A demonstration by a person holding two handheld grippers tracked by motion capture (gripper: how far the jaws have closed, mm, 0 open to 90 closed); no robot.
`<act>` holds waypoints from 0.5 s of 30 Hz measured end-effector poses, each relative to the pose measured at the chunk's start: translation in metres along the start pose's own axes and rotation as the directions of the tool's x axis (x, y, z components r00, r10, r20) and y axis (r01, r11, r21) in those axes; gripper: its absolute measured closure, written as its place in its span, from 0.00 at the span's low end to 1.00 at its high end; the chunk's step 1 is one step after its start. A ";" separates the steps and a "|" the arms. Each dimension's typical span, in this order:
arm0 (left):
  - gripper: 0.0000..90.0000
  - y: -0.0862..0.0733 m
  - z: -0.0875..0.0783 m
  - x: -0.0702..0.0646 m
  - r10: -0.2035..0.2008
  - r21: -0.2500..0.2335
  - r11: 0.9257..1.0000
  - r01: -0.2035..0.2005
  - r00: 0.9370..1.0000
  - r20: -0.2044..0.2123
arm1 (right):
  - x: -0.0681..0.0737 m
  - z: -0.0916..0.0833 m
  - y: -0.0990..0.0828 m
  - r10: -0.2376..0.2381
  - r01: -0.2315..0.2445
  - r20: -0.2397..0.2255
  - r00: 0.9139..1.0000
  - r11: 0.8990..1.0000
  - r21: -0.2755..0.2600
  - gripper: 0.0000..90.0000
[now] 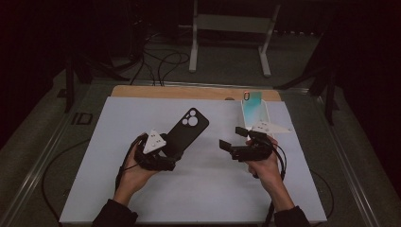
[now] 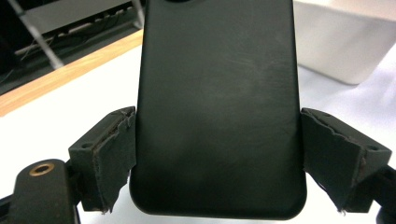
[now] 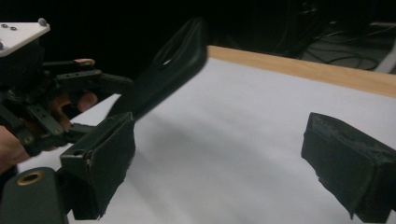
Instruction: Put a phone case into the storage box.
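A black phone case (image 1: pixel 183 132) with a round camera cut-out is held tilted above the white mat, its camera end pointing away. My left gripper (image 1: pixel 171 153) is shut on its lower end; in the left gripper view both pads (image 2: pixel 114 158) press on the sides of the case (image 2: pixel 217 102). My right gripper (image 1: pixel 232 137) hangs to the right of it, pointing left, open with nothing between its fingers (image 3: pixel 105 158). In the right gripper view the case (image 3: pixel 173 65) rises at the upper left, well apart from those jaws.
A teal phone (image 1: pixel 253 100) leans in a white stand (image 1: pixel 257 120) at the back right of the white mat (image 1: pixel 198 194). The wooden table edge (image 1: pixel 189 91) runs behind it. Beyond are cables and a white frame (image 1: pixel 227 28) on the floor.
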State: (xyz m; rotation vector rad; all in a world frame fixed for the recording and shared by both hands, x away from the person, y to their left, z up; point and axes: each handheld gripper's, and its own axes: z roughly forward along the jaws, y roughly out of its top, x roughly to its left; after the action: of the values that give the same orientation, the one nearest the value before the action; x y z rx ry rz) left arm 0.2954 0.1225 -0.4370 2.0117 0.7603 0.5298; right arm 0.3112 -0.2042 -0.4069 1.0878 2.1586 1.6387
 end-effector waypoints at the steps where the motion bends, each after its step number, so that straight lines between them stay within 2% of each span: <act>1: 0.17 0.001 0.000 -0.001 0.002 -0.003 1.000 -0.002 1.000 0.007 | 0.001 0.003 0.001 0.007 -0.007 -0.010 1.000 1.000 0.005 0.11; 4: 0.17 0.004 0.001 -0.005 0.010 -0.019 1.000 -0.010 1.000 0.015 | 0.003 0.008 0.003 0.018 -0.017 -0.038 0.999 1.000 0.011 0.11; 6: 0.17 0.006 0.002 -0.009 0.024 -0.026 0.999 -0.024 0.999 0.026 | 0.006 0.015 0.005 0.038 -0.036 -0.074 0.997 0.999 0.022 0.15; 8: 0.17 0.009 0.005 -0.013 0.037 -0.027 0.999 -0.036 0.998 0.047 | 0.008 0.019 0.007 0.046 -0.044 -0.094 0.995 0.999 0.024 0.16; 11: 0.17 0.010 0.008 -0.016 0.045 -0.031 0.999 -0.043 0.997 0.058 | 0.014 0.026 0.010 0.045 -0.041 -0.100 0.994 0.998 0.041 0.18; 15: 0.17 0.011 0.009 -0.020 0.053 -0.047 0.998 -0.050 0.996 0.068 | 0.016 0.033 0.013 0.056 -0.050 -0.104 0.993 0.997 0.055 0.32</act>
State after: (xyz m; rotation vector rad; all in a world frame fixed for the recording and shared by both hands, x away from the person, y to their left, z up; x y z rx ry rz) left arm 0.2901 0.0987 -0.4332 2.0014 0.6500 0.4999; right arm 0.3247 -0.1677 -0.4031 1.1056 2.2688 1.7090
